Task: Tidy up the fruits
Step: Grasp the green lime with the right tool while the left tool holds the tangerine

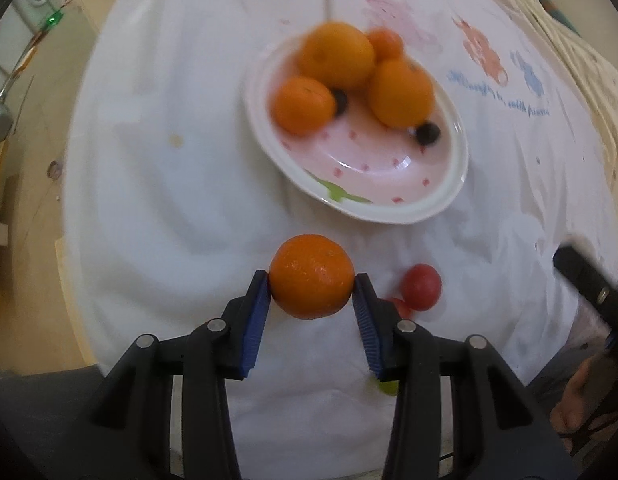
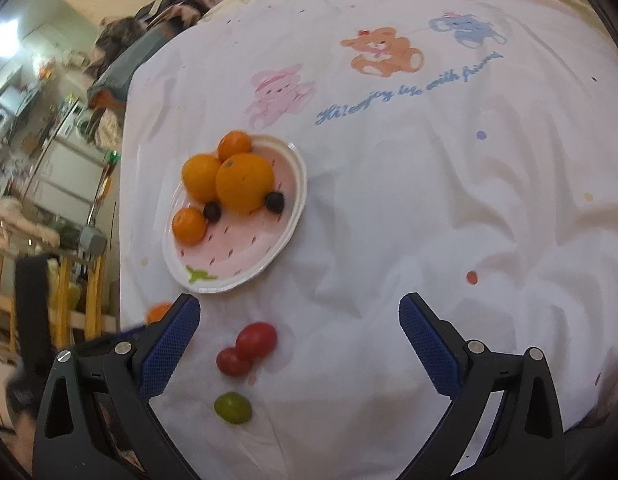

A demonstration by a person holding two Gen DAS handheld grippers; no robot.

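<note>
My left gripper [image 1: 312,280] is shut on a mandarin [image 1: 311,276] and holds it just short of the pink strawberry plate [image 1: 437,204]. The plate [image 2: 285,236] holds several oranges [image 1: 336,56] and two dark grapes [image 1: 427,133]. Two red tomatoes [image 2: 256,341] and a green grape [image 2: 233,408] lie on the white cloth in front of the plate. My right gripper [image 2: 299,344] is open and empty above the cloth, the tomatoes near its left finger. The held mandarin [image 2: 159,311] peeks out at the left of the right wrist view.
A white cloth [image 2: 429,200] with printed bears covers the table. The table's left edge drops to a cluttered room with wooden furniture [image 2: 69,280]. The right gripper's dark body [image 1: 589,280] shows at the right of the left wrist view.
</note>
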